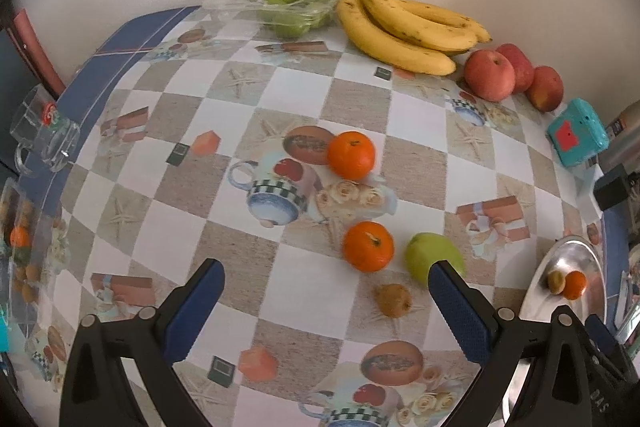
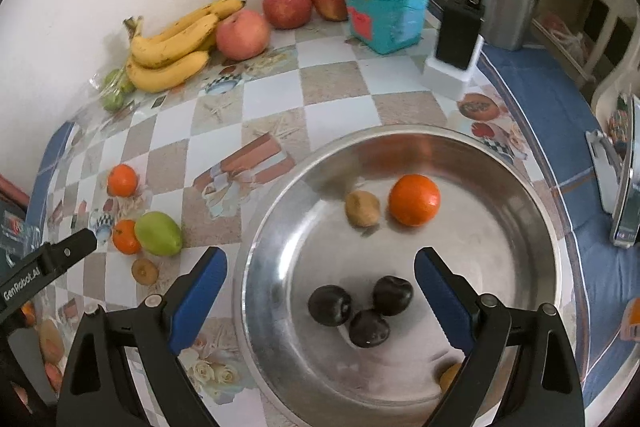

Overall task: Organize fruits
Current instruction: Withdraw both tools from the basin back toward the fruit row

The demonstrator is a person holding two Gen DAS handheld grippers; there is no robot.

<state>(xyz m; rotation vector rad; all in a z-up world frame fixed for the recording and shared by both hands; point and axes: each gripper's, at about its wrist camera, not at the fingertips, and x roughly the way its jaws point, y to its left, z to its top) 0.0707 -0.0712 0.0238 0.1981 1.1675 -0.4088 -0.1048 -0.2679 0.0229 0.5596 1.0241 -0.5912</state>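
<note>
I see open checkered tablecloth [image 1: 360,99] mid-frame; bananas [image 1: 404,23] and apples [image 1: 490,75] line the wall at upper right. My left gripper [image 1: 326,291] hangs wide, empty, above a tangerine [image 1: 368,246], green pear [image 1: 430,255] and kiwi [image 1: 393,301]. My right gripper [image 2: 320,279], wide too, hovers over the steel bowl [image 2: 280,227] holding plums [image 2: 330,305]

Checkered table [image 1: 288,95] holds bananas [image 1: 404,23], apples [image 1: 490,75], bowl [image 2: 532,195].
</note>
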